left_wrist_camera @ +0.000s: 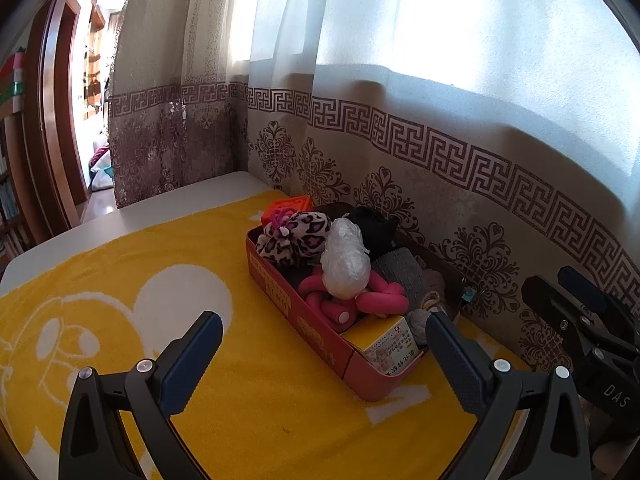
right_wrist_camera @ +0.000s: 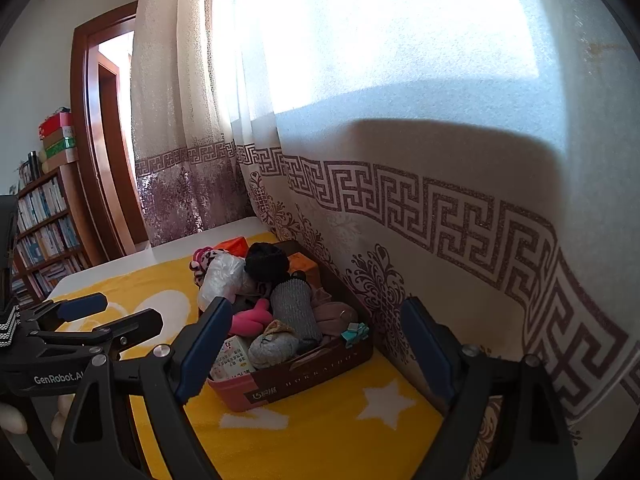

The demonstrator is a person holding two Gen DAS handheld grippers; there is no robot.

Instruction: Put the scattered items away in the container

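Already my left tool [left_wrist_camera: 324, 340] and right tool [right_wrist_camera: 316, 334], both released and empty, faced the red box [left_wrist_camera: 320, 336] lying lengthwise ahead, nearer the right.

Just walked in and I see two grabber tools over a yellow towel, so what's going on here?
A person is tidying small items into a red box on the yellow towel by the curtain. The box is already piled full: a leopard-print fabric piece, a white plastic bag, a pink foam twist and a small yellow carton among others. Both tools are open and empty, the left gripper and right gripper hovering in front of the box. No loose items show on the towel.
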